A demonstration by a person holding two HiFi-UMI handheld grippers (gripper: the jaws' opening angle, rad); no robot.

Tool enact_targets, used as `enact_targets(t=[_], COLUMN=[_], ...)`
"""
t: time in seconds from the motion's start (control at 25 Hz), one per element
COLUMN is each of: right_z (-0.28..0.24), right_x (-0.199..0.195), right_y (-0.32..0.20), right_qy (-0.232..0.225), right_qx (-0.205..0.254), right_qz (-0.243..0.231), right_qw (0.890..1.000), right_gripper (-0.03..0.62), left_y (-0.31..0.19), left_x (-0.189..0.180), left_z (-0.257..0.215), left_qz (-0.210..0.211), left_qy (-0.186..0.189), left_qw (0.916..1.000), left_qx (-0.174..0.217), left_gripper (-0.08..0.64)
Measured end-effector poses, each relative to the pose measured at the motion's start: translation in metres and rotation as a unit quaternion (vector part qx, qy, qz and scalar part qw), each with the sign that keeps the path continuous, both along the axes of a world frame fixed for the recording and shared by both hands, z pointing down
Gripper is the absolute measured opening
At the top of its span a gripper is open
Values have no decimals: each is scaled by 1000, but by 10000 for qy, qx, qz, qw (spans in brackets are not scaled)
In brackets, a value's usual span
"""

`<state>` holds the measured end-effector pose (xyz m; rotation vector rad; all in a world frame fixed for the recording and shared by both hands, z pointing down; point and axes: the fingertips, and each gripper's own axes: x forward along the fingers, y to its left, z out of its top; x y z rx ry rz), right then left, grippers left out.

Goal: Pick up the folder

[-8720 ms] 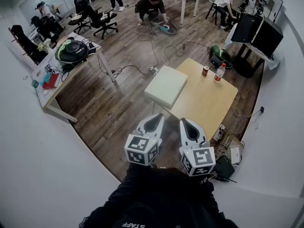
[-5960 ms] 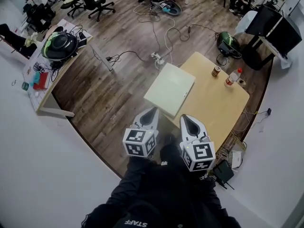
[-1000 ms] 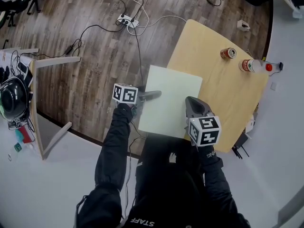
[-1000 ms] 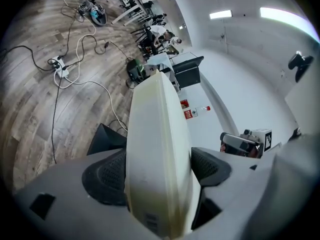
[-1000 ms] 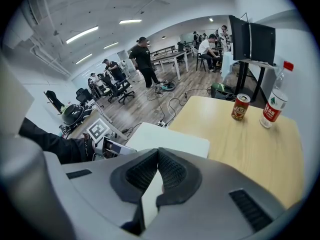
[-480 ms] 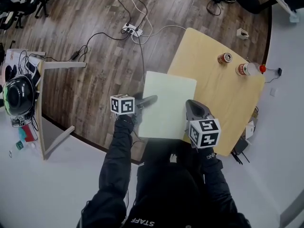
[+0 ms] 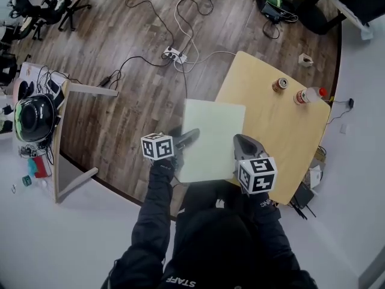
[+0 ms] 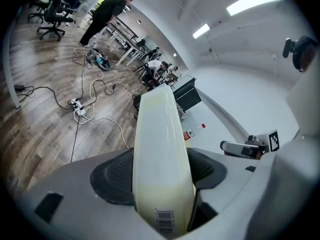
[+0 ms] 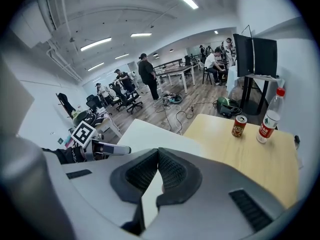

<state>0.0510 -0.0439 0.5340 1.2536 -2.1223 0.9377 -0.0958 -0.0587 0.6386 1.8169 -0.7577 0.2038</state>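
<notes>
The folder [image 7: 212, 138] is a pale cream-green flat case, held level above the near left corner of the wooden table [image 7: 283, 125]. My left gripper [image 7: 191, 135] grips its left edge. In the left gripper view the folder's thick edge [image 8: 157, 134] fills the gap between the pads of that gripper [image 8: 162, 171], whose jaws are closing on it. My right gripper [image 7: 239, 142] holds the near right edge. In the right gripper view its pads [image 9: 156, 171] pinch the thin edge of the folder [image 9: 150, 136].
A can [image 7: 279, 85], a plastic bottle [image 7: 307, 95] and a small box [image 7: 306, 59] stand on the table's far side. A power strip with cables [image 7: 174, 56] lies on the wood floor. A desk with a helmet [image 7: 36, 119] stands at the left.
Both grippers, once held apart before the table, had hold of the folder's sides a second ago. Since then they have risen with it, and it has come a little toward me.
</notes>
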Motion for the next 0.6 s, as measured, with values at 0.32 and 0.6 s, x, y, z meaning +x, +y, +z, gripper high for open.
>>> enact_targets(t=[0.32, 0.6], right_z=[-47, -99], right_x=[4, 7], right_y=[12, 20], right_qy=[-132, -229], right_qx=[465, 1014], right_qz=[34, 37], right_qw=[9988, 9946], right_gripper=[23, 23], left_y=[-1, 5], left_x=[-6, -1], left_z=[-79, -149], left_qz=[-530, -800], left_qy=[8, 39], left_qw=[9955, 9860], left_qx=[788, 1465], left_gripper=[330, 325])
